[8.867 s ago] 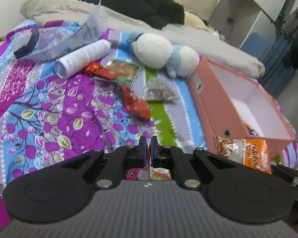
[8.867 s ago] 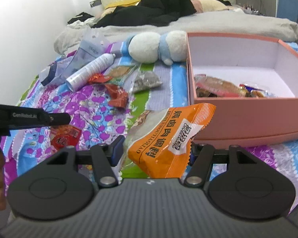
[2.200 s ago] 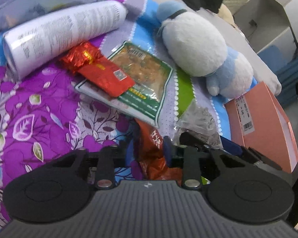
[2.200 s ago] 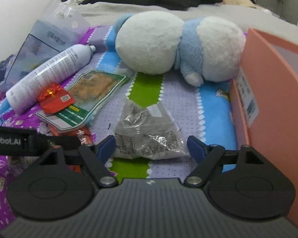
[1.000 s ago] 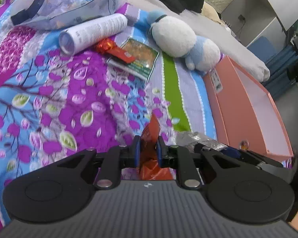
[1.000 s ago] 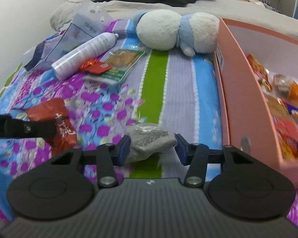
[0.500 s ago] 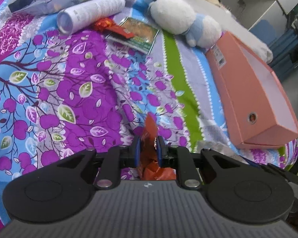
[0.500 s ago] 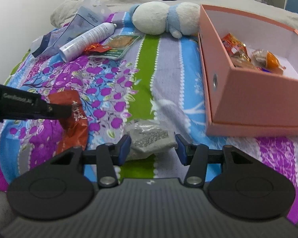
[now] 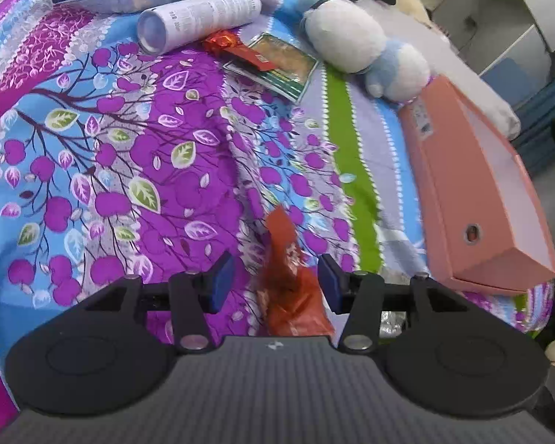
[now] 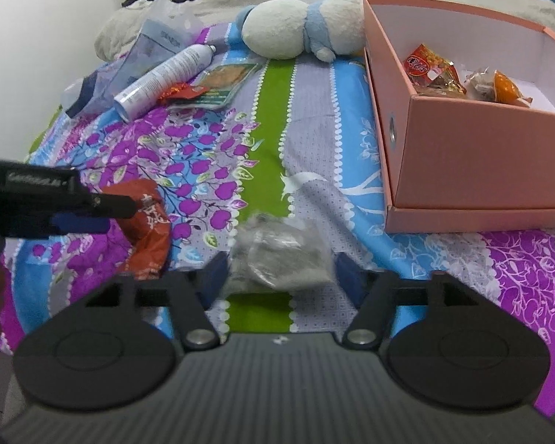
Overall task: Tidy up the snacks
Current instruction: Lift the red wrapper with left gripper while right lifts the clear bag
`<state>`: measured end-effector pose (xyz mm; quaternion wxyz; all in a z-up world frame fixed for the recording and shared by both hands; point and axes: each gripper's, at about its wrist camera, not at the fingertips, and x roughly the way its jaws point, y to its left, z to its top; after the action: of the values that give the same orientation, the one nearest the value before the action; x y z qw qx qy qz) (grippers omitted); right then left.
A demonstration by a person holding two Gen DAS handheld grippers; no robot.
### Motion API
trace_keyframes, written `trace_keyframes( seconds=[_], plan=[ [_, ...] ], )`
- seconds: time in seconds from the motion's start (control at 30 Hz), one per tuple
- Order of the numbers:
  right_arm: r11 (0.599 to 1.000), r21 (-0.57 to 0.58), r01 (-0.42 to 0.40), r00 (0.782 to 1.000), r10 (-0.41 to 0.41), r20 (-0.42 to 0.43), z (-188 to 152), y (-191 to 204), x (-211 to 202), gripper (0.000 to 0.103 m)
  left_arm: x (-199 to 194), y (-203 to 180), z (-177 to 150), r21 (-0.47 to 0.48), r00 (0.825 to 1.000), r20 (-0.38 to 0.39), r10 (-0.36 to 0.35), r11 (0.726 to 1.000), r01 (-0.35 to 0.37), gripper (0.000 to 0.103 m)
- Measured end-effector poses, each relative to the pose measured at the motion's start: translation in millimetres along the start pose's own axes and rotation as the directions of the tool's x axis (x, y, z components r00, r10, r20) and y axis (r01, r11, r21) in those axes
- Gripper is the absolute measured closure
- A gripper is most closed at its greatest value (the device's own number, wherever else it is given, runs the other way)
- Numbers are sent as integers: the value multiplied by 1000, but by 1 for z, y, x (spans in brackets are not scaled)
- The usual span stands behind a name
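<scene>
On a floral bedspread [image 10: 203, 170], the right gripper [image 10: 281, 277] has just spread its fingers [image 10: 212, 275] around a grey snack packet [image 10: 277, 259], no longer pressing it. The left gripper [image 10: 103, 209] holds over a red packet [image 10: 148, 229], near a pink box [image 10: 481, 155] of snacks.

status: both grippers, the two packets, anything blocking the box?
Left gripper, right gripper just opened. Red packet, grey packet loose between pads. Pink box unobstructed.

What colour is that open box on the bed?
Salmon pink box, white inside; clearest from the right wrist view.
</scene>
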<state>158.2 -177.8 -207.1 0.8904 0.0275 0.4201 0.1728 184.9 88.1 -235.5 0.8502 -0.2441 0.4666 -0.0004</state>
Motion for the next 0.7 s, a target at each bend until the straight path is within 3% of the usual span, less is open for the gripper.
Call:
trace_keyframes(
  seconds=[0.03, 0.17, 0.4, 0.7],
  plan=[
    [1000, 6, -7, 1000, 7, 16, -1, -1, -2, 19, -3, 0, -2, -6, 1000, 5, 3, 1000, -3, 47],
    [1000, 10, -20, 999, 20, 47, -2, -1, -4, 19, -12, 2, -8, -28, 1000, 27, 11, 1000, -10, 41],
    [999, -19, -33, 994, 35, 99, -5, 4, -2, 19, -13, 1, -20, -26, 998, 37, 45, 999, -45, 38],
    [992, -124, 13, 998, -5, 68, -7, 13, 34, 17, 6, 5, -26, -76, 999, -46, 7, 997, -11, 38]
  ],
)
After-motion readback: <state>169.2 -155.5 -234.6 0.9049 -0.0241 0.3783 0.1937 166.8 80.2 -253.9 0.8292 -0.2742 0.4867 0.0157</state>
